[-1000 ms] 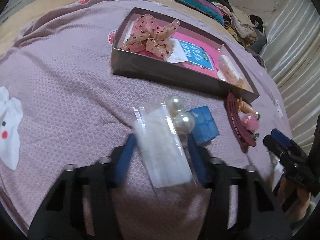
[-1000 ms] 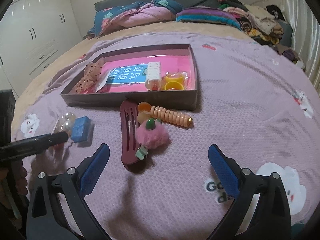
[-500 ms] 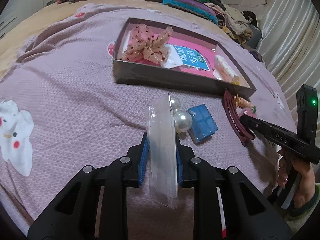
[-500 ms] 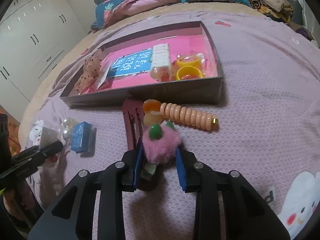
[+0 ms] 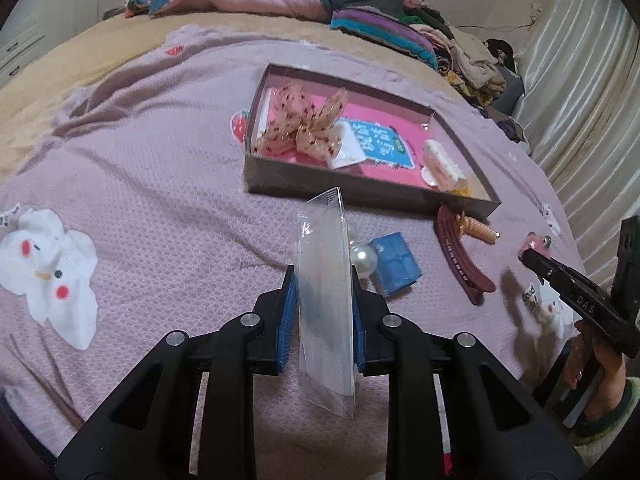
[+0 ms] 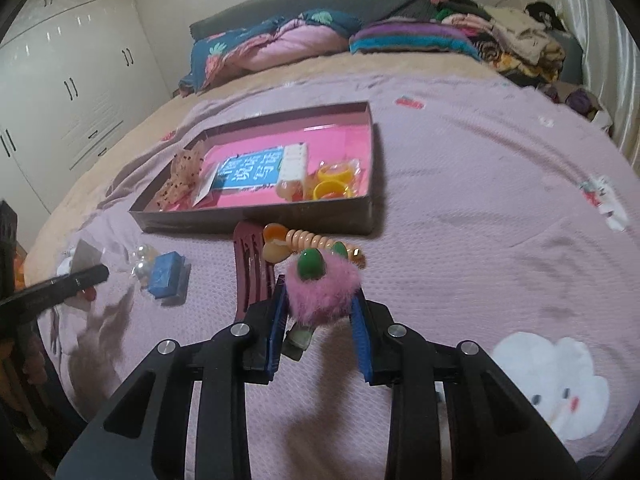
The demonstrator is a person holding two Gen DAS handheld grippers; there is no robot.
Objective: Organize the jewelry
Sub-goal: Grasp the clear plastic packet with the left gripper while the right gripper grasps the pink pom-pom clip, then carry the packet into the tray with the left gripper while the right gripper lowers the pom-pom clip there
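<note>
My left gripper [image 5: 324, 304] is shut on a clear plastic bag [image 5: 326, 280], which stands on edge between the blue pads, lifted off the purple bedspread. My right gripper [image 6: 320, 312] is shut on a pink fluffy hair clip [image 6: 322, 292] with green beads, held just above the bed. A shallow dark box [image 5: 360, 192] with a pink floor lies ahead of both; it holds a spotted bow [image 5: 308, 128], a blue card [image 5: 380, 142], a white clip [image 5: 442, 164] and yellow rings [image 6: 334, 184]. The right gripper's tip [image 5: 536, 254] shows at the right edge of the left wrist view.
On the bedspread before the box lie pearl beads [image 5: 363, 258], a small blue box [image 5: 396, 266], a dark red hair clip [image 6: 250, 264] and an orange spiral hair tie [image 6: 312, 240]. Folded bedding and clothes are piled at the bed's far end. A wardrobe stands on the left.
Both grippers have shut. The left one took the flat-lying bag, which now stands on edge and has risen. The right one closed on the pink fluffy clip and lifted it.
</note>
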